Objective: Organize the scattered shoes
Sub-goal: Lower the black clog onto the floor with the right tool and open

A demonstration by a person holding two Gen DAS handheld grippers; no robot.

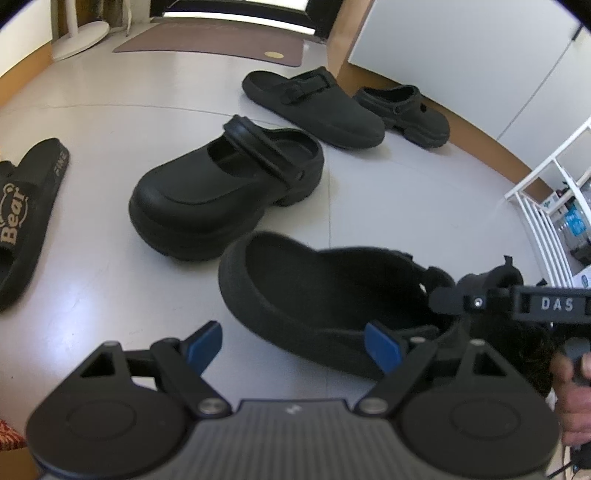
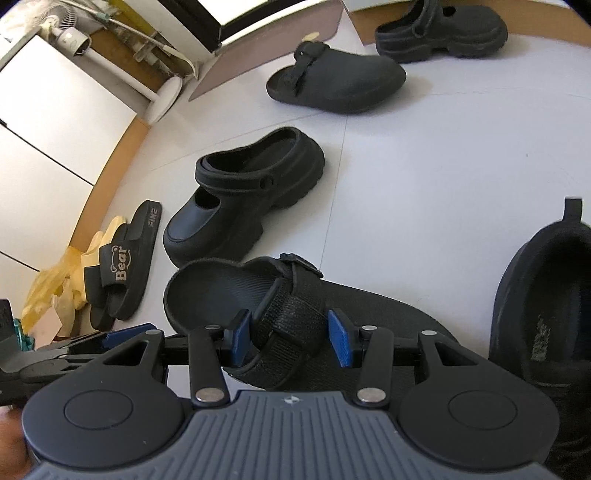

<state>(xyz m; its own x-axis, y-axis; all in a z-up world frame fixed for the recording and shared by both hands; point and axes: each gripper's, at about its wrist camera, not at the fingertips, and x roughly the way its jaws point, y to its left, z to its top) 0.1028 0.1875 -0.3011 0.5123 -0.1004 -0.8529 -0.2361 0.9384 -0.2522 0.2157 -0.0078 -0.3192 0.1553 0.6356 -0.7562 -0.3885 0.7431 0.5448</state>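
A black clog with a woven buckle strap (image 1: 314, 291) (image 2: 207, 291) lies on the pale floor just ahead of both grippers. My right gripper (image 2: 290, 339) is open, its blue pads (image 2: 240, 338) straddling the strap (image 2: 291, 325) with a small gap on the right side. In the left wrist view that gripper (image 1: 454, 295) reaches in from the right. My left gripper (image 1: 293, 347) is open and holds nothing; its right pad (image 1: 382, 349) sits close to the clog's near wall. A matching buckle clog (image 1: 314, 107) (image 2: 340, 81) lies farther off.
A glossy black clog (image 1: 221, 195) (image 2: 240, 206) stands just beyond. A chunky clog (image 1: 406, 110) (image 2: 443, 29) sits by the wall. A black "Bear" slide (image 1: 26, 214) (image 2: 122, 266) lies left, beside yellow slippers (image 2: 88, 254). A black sneaker (image 2: 546, 314) is at right, as is a white rack (image 1: 546, 221).
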